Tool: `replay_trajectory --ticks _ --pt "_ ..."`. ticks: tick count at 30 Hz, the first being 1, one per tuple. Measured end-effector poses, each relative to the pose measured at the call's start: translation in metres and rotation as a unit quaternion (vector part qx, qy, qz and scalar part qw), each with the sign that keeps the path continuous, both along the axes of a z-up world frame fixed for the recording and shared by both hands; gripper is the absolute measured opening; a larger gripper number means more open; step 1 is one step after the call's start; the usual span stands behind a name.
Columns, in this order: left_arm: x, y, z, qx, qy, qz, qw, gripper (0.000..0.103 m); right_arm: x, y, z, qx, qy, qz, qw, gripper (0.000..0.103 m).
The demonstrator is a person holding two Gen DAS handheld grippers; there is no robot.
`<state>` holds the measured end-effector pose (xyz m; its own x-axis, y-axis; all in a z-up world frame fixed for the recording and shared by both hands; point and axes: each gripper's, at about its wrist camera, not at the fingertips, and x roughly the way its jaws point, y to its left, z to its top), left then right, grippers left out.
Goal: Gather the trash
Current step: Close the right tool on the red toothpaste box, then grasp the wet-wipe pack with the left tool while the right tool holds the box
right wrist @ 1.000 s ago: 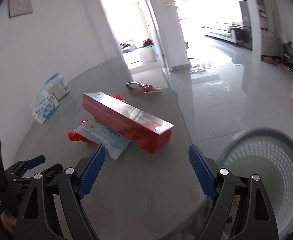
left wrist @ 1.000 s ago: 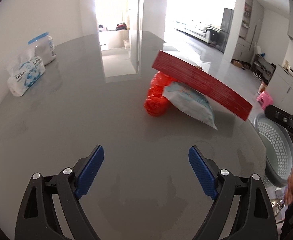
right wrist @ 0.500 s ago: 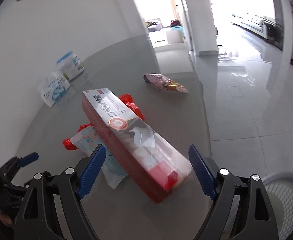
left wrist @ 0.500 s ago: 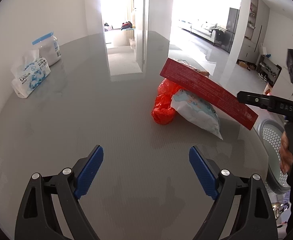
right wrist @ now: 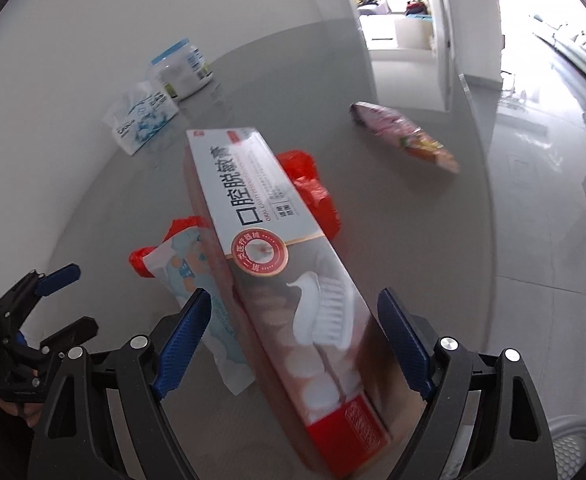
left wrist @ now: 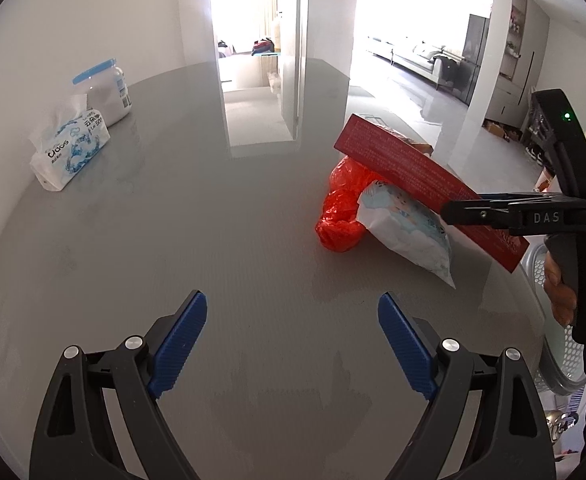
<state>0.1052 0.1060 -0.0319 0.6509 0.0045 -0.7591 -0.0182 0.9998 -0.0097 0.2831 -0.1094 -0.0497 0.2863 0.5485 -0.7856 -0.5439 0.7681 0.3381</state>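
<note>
A long red toothpaste box lies tilted across a white and blue wrapper and a crumpled red plastic bag on the grey table. My right gripper is open with its near end between the jaws, not touching. In the left wrist view the box, wrapper and bag lie at the right, with my right gripper reaching over the box. My left gripper is open and empty over bare table, well short of the pile.
A pink snack packet lies farther back on the table. A tissue pack and a blue-lidded jar stand at the far left by the wall. A white perforated bin sits off the table's right edge.
My right gripper has moved forward and left from above the bin until the red box's end lies between its jaws. My left gripper has shifted slightly and stayed open.
</note>
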Motion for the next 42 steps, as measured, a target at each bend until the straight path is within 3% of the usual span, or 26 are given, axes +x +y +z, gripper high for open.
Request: replay_trajectory --ticks 4,8,18,26,33,42 --pt "0.0 0.0 0.0 0.0 0.0 0.001 1.0 0.086 -0.004 0.006 -0.003 -0.005 -0.003 -0.004 1.0 0.079" --pt "0.0 0.002 -0.003 -0.004 0.001 0.002 1.0 0.086 -0.014 0.011 -0.001 -0.007 -0.012 -0.013 1.0 0.068" --pt "0.002 0.007 -0.009 -0.015 0.004 0.001 0.9999 0.086 -0.069 0.014 0.019 -0.049 -0.122 -0.097 0.987 0.059" --pt "-0.001 0.013 -0.01 -0.019 0.002 0.0 0.9998 0.086 -0.097 0.016 0.031 -0.043 -0.165 -0.131 0.977 0.056" --pt "-0.006 0.02 -0.008 -0.024 -0.006 0.004 0.9997 0.086 -0.12 0.013 0.043 -0.008 -0.174 -0.134 0.976 0.055" --pt "-0.004 0.009 -0.006 -0.027 -0.017 -0.007 0.9995 0.086 -0.152 -0.013 0.048 0.011 -0.178 -0.197 0.964 0.055"
